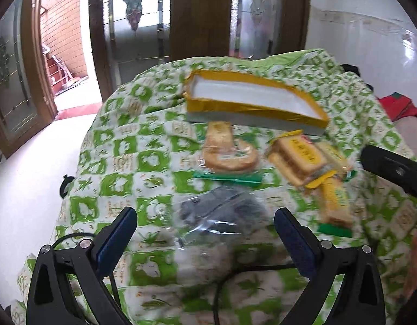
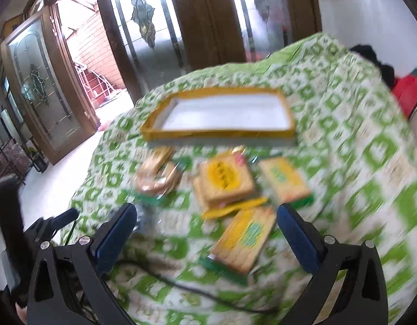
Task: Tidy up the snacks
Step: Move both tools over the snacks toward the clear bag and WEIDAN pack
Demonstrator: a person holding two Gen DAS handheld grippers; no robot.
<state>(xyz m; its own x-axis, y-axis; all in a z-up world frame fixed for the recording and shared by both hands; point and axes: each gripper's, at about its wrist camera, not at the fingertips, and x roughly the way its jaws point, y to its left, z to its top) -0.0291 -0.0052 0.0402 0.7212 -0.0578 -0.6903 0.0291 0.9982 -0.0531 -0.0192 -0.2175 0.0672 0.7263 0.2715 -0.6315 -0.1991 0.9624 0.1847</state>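
A shallow yellow-rimmed box (image 1: 255,108) with a white inside lies at the back of a table under a green-and-white cloth (image 1: 127,162); it also shows in the right wrist view (image 2: 219,132). In front of it lie a round biscuit pack (image 1: 230,154), a yellow-labelled cracker pack (image 1: 297,159), a green-labelled cracker pack (image 1: 335,203) and a clear bag of dark pieces (image 1: 219,214). My left gripper (image 1: 205,233) is open, above the clear bag. My right gripper (image 2: 208,230) is open, over a green-labelled cracker pack (image 2: 243,239). Both views are blurred.
A black cable (image 1: 251,268) runs over the cloth near me. Wooden doors with patterned glass (image 1: 132,27) stand behind the table, one open to a brick yard. Something red (image 1: 400,103) lies at the right. A white tiled floor (image 1: 24,189) lies left.
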